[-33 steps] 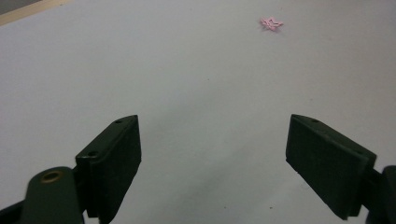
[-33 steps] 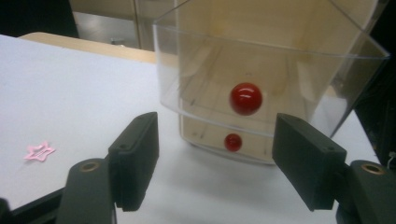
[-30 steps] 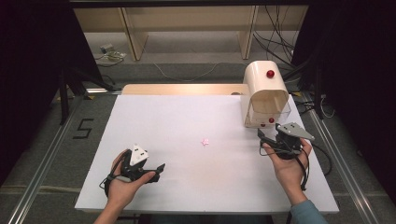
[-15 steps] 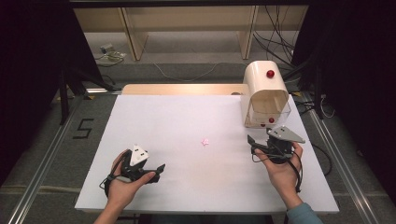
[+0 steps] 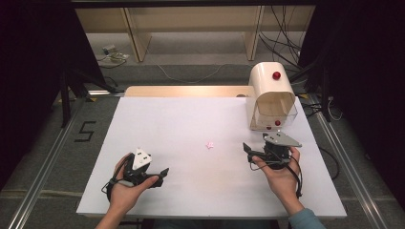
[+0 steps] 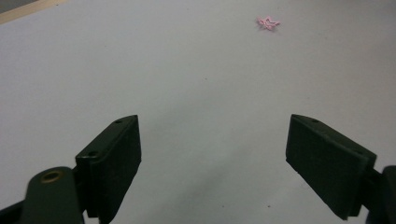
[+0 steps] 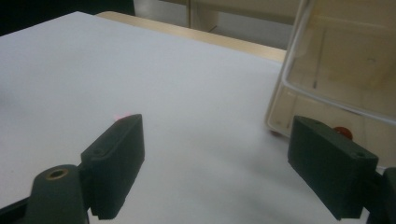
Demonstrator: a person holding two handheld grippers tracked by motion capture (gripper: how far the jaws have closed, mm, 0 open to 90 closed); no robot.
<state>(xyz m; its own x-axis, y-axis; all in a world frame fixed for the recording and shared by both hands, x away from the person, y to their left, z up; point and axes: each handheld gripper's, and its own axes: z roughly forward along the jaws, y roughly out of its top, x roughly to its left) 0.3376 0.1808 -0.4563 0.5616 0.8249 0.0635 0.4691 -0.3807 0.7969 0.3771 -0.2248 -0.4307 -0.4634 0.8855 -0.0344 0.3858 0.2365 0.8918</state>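
Leftward toward the pink star (image 5: 209, 145) the right gripper (image 5: 252, 155) has slid, jaws just opening, nothing between; left gripper (image 5: 160, 175) gapes empty; star, perhaps paper, lies mid-worktop (image 5: 191, 114), orientation unreadable.

A tiny pink star-shaped piece (image 5: 209, 145) lies flat on the white desk (image 5: 181, 119), near its middle, apart from everything. Its thin, spiky arms show in the left gripper view.
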